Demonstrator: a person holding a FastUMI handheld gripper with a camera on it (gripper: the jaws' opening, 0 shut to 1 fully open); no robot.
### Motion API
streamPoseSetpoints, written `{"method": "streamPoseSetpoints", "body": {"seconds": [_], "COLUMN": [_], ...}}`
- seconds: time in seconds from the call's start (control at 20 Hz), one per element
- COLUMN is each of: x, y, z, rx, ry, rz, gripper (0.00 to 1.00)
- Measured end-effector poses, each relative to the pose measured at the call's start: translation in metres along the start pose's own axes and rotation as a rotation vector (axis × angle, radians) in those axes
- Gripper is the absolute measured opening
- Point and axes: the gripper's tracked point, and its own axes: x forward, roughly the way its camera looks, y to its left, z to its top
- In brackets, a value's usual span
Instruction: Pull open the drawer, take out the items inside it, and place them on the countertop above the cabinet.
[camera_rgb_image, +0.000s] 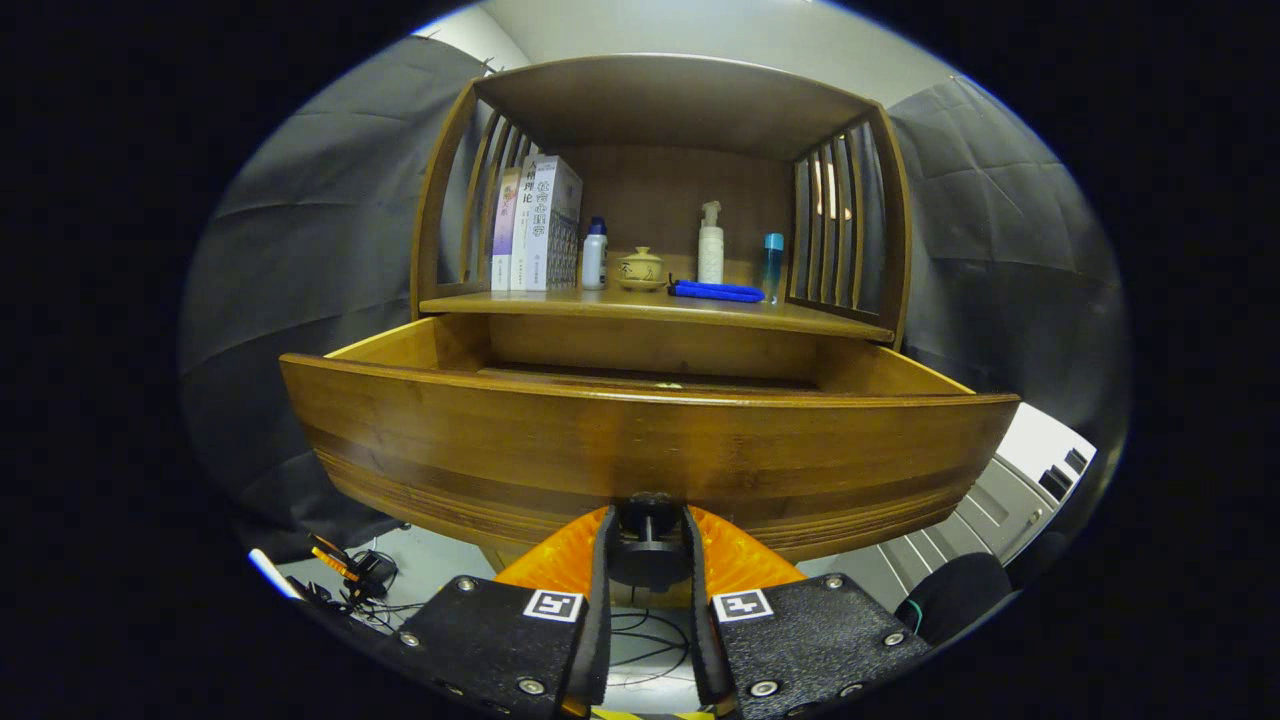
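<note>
- Nearest the camera, the gripper has its two fingers pinched on the dark knob at the bottom middle of the drawer front, one finger on each side of it.
- Largest thing here is the wooden cabinet, with slatted sides and an open shelf space over the drawer.
- Below that, the drawer stands pulled well out toward the camera; its curved front panel hides most of the inside, so what lies in it cannot be made out beyond a pale speck near the back edge.
- Countertop above the drawer is where the drawer's things must go; it has bare wood along its front edge.
- Already standing on it: a row of books at the left, then a small white bottle with a blue cap, a squat lidded pot, a tall pump bottle, a flat blue object and a slim blue bottle.
- Judgement: the pull looks nearly or fully done. To finish well, draw straight back without twisting the knob, stop before the drawer leaves its runners, then spread the fingers and lift above the front panel to see inside.
- Risk: a downward tug could tilt the drawer.
</note>
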Motion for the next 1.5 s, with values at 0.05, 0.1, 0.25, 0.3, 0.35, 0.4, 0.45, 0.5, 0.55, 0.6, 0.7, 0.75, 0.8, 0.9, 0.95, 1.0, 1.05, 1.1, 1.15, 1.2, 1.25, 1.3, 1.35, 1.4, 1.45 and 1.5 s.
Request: {"method": "streamPoseSetpoints", "body": {"seconds": [0.05,0.1,0.25,0.3,0.35,0.4,0.45,0.5,0.55,0.6,0.7,0.75,0.8,0.9,0.95,1.0,1.05,1.1,1.15,1.2,1.25,1.3,1.35,1.4,1.45,1.5], "x": [-0.002,-0.004,-0.006,-0.007,-0.009,-0.012,-0.017,-0.019,-0.026,-0.031,-0.041,-0.044,-0.045,-0.045,-0.042,-0.038,-0.033,-0.028,-0.020,-0.012,-0.005,0.004,0.013,0.022,0.031,0.039], "y": [0.001,0.002,0.004,0.005,0.007,0.007,0.007,0.008,0.004,0.001,-0.002,-0.002,-0.004,-0.003,0.001,0.002,-0.004,-0.008,-0.010,-0.013,-0.015,-0.017,-0.021,-0.024,-0.024,-0.023], "z": [-0.001,-0.002,-0.003,-0.003,-0.003,0.001,0.011,0.024,0.036,0.046,0.071,0.085,0.099,0.118,0.125,0.133,0.139,0.145,0.146,0.148,0.151,0.150,0.147,0.145,0.142,0.142], "rx": [-0.001,-0.005,-0.017,-0.014,-0.005,0.013,0.042,0.073,0.094,0.100,0.083,0.068,0.053,0.036,0.036,0.035,0.029,0.020,0.012,0.008,0.007,0.004,-0.004,-0.015,-0.028,-0.037], "ry": [0.003,0.005,0.000,0.000,0.005,-0.002,-0.035,-0.074,-0.096,-0.105,-0.137,-0.157,-0.177,-0.174,-0.159,-0.147,-0.134,-0.119,-0.099,-0.074,-0.052,-0.017,0.020,0.061,0.095,0.121], "rz": [0.004,0.011,0.029,0.044,0.061,0.077,0.093,0.101,0.100,0.093,0.098,0.100,0.101,0.114,0.135,0.145,0.139,0.133,0.130,0.126,0.126,0.118,0.106,0.091,0.083,0.081], "gripper": [0.33,0.33,0.34,0.35,0.38,0.46,0.54,0.63,0.71,0.79,0.96,0.96,0.96,0.96,0.96,0.96,0.96,0.96,0.96,0.96,0.96,0.96,0.96,0.96,0.96,0.96]}}
